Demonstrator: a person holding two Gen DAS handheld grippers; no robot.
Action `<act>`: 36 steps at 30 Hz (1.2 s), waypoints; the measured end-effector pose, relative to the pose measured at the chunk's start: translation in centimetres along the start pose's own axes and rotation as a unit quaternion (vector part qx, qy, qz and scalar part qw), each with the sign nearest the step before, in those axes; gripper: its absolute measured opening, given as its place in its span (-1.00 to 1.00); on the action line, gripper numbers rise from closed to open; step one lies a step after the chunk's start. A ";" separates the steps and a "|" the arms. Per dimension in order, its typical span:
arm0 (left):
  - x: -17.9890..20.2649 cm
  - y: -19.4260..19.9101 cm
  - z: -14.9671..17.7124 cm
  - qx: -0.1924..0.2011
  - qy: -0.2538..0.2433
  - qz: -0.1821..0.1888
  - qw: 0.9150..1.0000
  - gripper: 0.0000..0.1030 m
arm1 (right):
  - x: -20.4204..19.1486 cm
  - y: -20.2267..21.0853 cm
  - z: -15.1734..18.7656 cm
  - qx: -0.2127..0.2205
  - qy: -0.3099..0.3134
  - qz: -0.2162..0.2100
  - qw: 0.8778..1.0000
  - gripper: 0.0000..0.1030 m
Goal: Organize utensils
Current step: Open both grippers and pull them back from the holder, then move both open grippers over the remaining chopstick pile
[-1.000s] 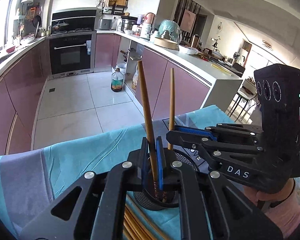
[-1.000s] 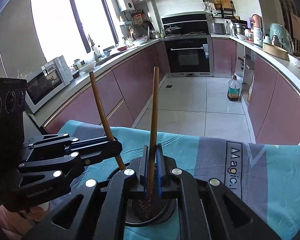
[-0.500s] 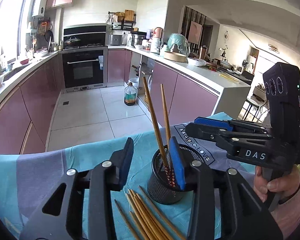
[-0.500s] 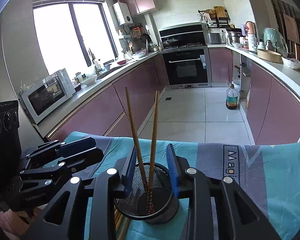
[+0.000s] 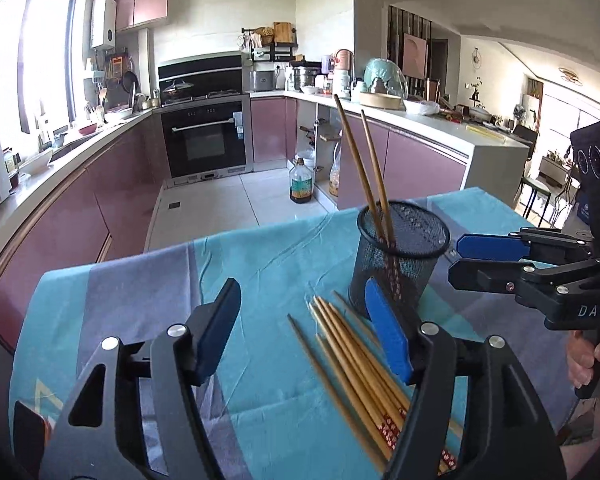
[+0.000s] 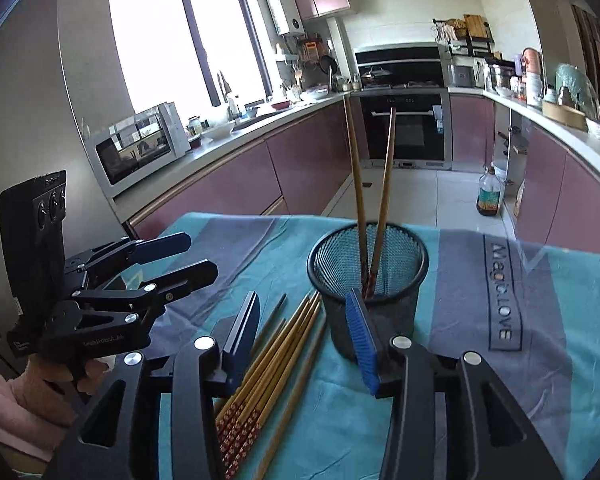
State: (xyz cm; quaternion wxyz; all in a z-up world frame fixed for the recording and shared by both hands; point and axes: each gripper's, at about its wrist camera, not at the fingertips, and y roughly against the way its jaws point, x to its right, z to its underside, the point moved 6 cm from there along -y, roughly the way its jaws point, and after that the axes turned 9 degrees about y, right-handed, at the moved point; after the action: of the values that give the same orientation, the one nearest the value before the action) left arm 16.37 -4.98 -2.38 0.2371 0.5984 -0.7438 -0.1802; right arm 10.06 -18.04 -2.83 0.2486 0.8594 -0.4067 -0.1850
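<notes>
Both wrist views close, angled down; share mesh cup.

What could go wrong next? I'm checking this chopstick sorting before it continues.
1. The loose chopsticks lie bunched together, so a hand-held gripper may pinch several at once.
2. The mesh cup stands right beside that pile; a reaching finger could knock it over, spilling the two leaning chopsticks.
</notes>
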 end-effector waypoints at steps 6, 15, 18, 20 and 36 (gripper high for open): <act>-0.8 -1.0 4.9 -0.043 0.004 -0.010 0.999 0.24 | -0.3 -2.5 3.6 -0.049 -0.022 0.003 0.999 -0.17; -0.9 -2.8 8.7 -0.094 0.011 -0.012 0.995 0.24 | -1.1 -4.3 5.8 -0.083 -0.040 0.006 0.996 -0.17; -0.5 -3.4 9.1 -0.107 0.013 -0.011 0.994 0.24 | -1.3 -4.4 6.2 -0.087 -0.040 0.008 0.995 -0.17; -0.3 -3.6 9.5 -0.113 0.014 -0.010 0.993 0.24 | -1.3 -4.5 6.5 -0.088 -0.040 0.009 0.995 -0.17; 0.0 -5.0 10.3 -0.139 0.016 -0.018 0.990 0.20 | -1.9 -5.3 7.4 -0.098 -0.041 0.015 0.994 -0.17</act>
State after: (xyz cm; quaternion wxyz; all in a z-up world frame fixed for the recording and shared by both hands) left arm 14.58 -6.25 -13.62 0.3265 0.5758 -0.6967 -0.2766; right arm 8.30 -15.69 -11.71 0.3175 0.8165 -0.4091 -0.2553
